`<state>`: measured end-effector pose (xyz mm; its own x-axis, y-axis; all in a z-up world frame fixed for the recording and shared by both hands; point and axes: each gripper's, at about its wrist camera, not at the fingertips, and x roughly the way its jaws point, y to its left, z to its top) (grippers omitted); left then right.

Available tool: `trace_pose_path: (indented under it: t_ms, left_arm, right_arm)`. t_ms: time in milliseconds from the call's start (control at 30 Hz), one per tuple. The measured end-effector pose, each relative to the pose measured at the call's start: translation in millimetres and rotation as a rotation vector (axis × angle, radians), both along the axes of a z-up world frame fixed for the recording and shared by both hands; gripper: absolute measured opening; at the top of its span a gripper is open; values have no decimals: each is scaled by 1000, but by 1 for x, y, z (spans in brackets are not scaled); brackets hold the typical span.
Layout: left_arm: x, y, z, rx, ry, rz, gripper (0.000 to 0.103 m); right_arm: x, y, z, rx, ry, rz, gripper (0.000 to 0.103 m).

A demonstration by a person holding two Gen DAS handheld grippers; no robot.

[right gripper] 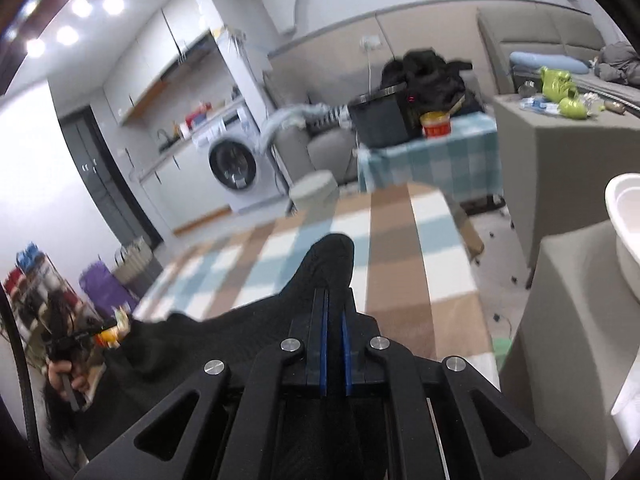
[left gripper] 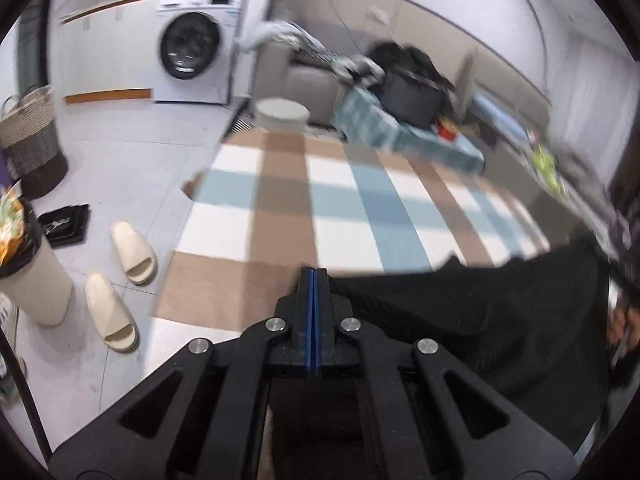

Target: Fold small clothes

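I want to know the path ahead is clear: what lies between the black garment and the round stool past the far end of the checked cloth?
Only bare checked cloth lies between the black garment and the round stool, clearest in the left wrist view.

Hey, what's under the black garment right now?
The checkered tablecloth shows beyond the black garment, held up by both tongs. Whatever lies directly beneath the garment is covered.

Bright ceiling spotlights (right gripper: 72,20); motion blur; fisheye-warped, dark-vignetted edges.
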<state>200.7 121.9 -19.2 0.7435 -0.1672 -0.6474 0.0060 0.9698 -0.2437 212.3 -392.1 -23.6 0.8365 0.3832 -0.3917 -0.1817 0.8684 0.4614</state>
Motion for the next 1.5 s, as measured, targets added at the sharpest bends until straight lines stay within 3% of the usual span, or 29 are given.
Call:
trace_pose_path:
  t_ms: [33,100,200,267,300,333,367,433,467,600,667,700,733,967,1033,1133,1233,1500]
  left_arm:
    - [0,6,2,-8,-8,18,0]
    - [3,12,1,-17,9,40,0]
    - [9,14,-10,-48,72,34,0]
    - [10,6,-17,-26,101,-4,9]
    - [11,1,-19,-16,109,-21,22]
    - [13,-5,-21,-6,116,-43,35]
    - [14,-11,-23,3,113,-55,42]
    - [18,-23,-26,38,119,-90,67]
    - [21,-28,-28,52,125,-98,68]
    - [41,-41,-46,85,222,-129,65]
    - [45,-45,-52,98,231,-122,43]
    - [44,-47,-51,117,210,-132,21]
    - [42,-48,-49,108,198,-156,7]
    - [9,-26,-7,2,-5,-115,5]
    - [4,-13,1,7,-40,-45,4]
    - [17,12,-14,-77,46,8,5]
    - [23,8,-27,-22,98,9,5]
    - [24,0,-28,-13,81,-17,5]
  right_arm:
    - [-2,-2,4,23,-38,1,6]
    - [4,-1,6,-4,-20,-47,6]
    - [24,1,-3,-114,103,-155,6]
    - [39,-3,-17,-96,220,-155,15]
    - [42,-4,-22,-79,256,-147,19]
    - [43,-4,-25,-76,269,-140,29]
    - [42,-2,-26,-80,272,-128,40]
    - [40,2,-25,-80,262,-106,43]
    - [39,3,-25,-84,263,-94,43]
    - [37,10,-27,-89,271,-68,44]
    - [34,13,-31,-99,283,-59,44]
    - [34,14,-32,-103,286,-54,44]
    - [34,16,-34,-107,289,-50,44]
    - [34,17,-37,-117,298,-51,44]
    - [36,15,-38,-121,308,-57,44]
    - [39,12,-42,-100,328,-53,50]
    - [41,13,-46,-106,348,-51,51]
    - [52,13,-56,-110,386,-44,51]
